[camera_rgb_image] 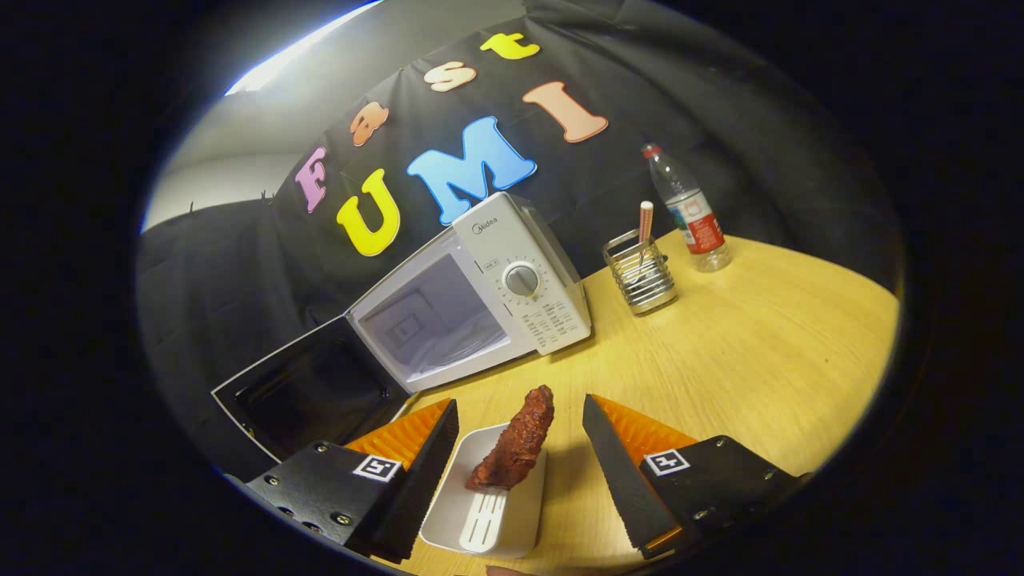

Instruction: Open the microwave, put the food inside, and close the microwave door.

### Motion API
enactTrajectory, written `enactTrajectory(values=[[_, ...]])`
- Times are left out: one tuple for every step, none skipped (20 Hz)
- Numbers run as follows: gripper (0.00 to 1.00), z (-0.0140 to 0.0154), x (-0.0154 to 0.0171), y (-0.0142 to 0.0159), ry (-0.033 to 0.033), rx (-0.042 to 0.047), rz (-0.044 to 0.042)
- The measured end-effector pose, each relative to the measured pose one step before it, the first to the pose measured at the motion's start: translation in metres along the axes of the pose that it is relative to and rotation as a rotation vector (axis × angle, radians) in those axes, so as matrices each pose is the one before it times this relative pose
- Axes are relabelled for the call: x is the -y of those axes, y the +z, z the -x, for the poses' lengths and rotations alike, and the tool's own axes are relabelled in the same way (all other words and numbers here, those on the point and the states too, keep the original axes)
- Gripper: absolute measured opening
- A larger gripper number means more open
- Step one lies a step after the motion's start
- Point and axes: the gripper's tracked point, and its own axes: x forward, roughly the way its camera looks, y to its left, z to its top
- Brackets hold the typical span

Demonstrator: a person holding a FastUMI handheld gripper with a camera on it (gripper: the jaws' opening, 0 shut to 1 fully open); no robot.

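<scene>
The pale wooden table bears a white microwave oven, its dark-lined door swung open. Between the gripper's spread, empty fingers sits a small white rectangular plastic tray carrying a reddish-brown piece of fried meat — light, probably greasy. Pinch the stiff tray wall, not the meat.

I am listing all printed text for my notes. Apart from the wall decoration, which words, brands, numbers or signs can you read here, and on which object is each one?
"Midea": top of the microwave control panel.
Print around and below the dial: too small to read.
Water bottle label: blurred, unreadable.
Square marker tags on the open gripper, whose fingers flank the food tray: patterns, no words.
</scene>
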Motion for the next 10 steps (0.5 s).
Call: enactTrajectory(values=[[0.94,-0.00639,-0.00002,-0.00334,0.00673,-0.01061,-0.01278],[0.87,-0.0028,0.00045,-0.00488,0.00475,-0.00909,-0.00565],[0.77,-0.00371,0.00141,-0.00181,0.00154,-0.00888,-0.00535],[0.71,-0.00388,0.00028,-0.00158,0.00025,-0.00154,-0.00875],[0.58,-0.00222,0.00445,0.0021,-0.01949,0.00314,-0.00665],[0.48,-0.0022,0.00376,-0.00035,-0.00689,0.00306,-0.0068],[0.27,-0.00396,-0.00048,-0.00001,0.01125,-0.00285,-0.0072],[0.27,0.00402,-0.00833,0.00265,0.0289,-0.00477,-0.03408],[0.18,-0.00175,-0.00063,0.00163,0.00336,0.00381,-0.03504],[0.18,0.00095,-0.00246,0.00427,0.01282,0.00441,-0.04312]])
